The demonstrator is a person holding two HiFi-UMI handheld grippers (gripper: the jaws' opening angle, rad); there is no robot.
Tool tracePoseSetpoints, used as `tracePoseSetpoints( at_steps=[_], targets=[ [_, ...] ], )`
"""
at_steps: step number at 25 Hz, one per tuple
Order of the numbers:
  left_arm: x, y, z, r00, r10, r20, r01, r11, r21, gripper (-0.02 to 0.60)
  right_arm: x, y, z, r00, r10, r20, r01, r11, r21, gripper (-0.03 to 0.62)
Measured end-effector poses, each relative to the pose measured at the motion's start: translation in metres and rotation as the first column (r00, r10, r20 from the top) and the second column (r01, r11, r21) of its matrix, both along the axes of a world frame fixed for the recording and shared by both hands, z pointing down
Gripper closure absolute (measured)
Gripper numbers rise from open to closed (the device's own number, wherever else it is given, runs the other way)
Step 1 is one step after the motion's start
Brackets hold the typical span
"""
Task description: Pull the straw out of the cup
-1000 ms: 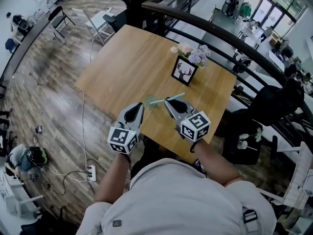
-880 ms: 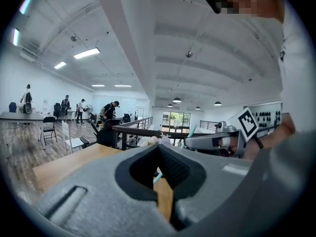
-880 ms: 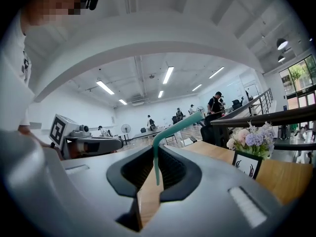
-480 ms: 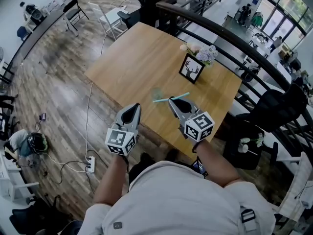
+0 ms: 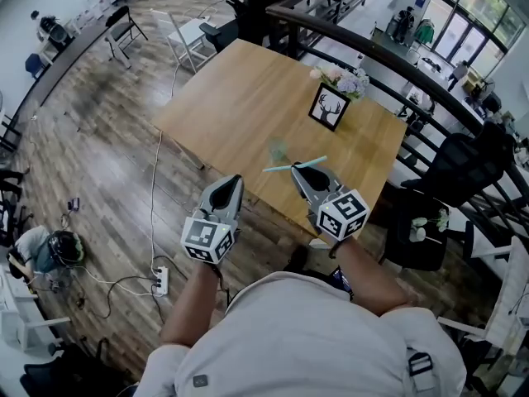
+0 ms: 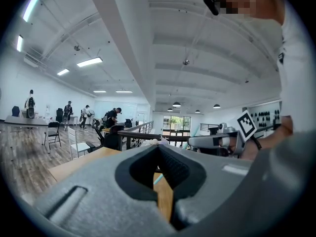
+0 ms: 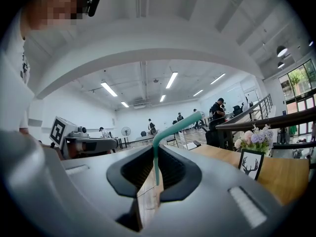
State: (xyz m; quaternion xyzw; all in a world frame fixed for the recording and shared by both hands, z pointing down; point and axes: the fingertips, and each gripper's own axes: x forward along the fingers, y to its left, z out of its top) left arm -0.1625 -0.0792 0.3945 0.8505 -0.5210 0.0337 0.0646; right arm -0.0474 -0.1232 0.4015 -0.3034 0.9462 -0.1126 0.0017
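A clear cup (image 5: 278, 149) stands on the wooden table (image 5: 240, 98), near its front edge. The teal straw (image 5: 293, 165) is out of the cup, and my right gripper (image 5: 307, 172) is shut on it just short of that edge. In the right gripper view the straw (image 7: 173, 130) rises from between the pads of the right gripper (image 7: 155, 174) and bends to the right. My left gripper (image 5: 230, 190) hangs over the floor in front of the table, apart from the cup. In its own view the left gripper (image 6: 160, 181) has nothing between its jaws, which stand almost together.
A framed deer picture (image 5: 329, 107) and a bunch of flowers (image 5: 343, 79) stand at the table's far side. A dark railing (image 5: 388, 56) runs behind it. A cable and power strip (image 5: 161, 279) lie on the plank floor to the left. A black chair (image 5: 463, 164) stands to the right.
Both grippers have drawn back from the table towards me. The straw went with the right gripper, away from the cup. The left gripper, beside the cup before, is now off the table's edge.
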Motion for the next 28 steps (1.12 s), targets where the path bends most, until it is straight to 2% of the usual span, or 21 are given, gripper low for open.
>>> tracePoseSetpoints(
  at_steps=[15,28],
  targets=[
    [-0.05,0.161,-0.009,0.996,0.089,-0.024,-0.088,0.995,0.037,0.577,-0.038,0.16,-0.009,0.995,0.093,0.024,-0.094,0.995,0.041,0.554],
    [-0.048,0.198,-0.02,0.993,0.111,-0.042,-0.108,0.991,0.073,0.577,-0.029,0.219,-0.026,0.992,0.121,0.047,-0.124,0.99,0.066,0.556]
  ],
)
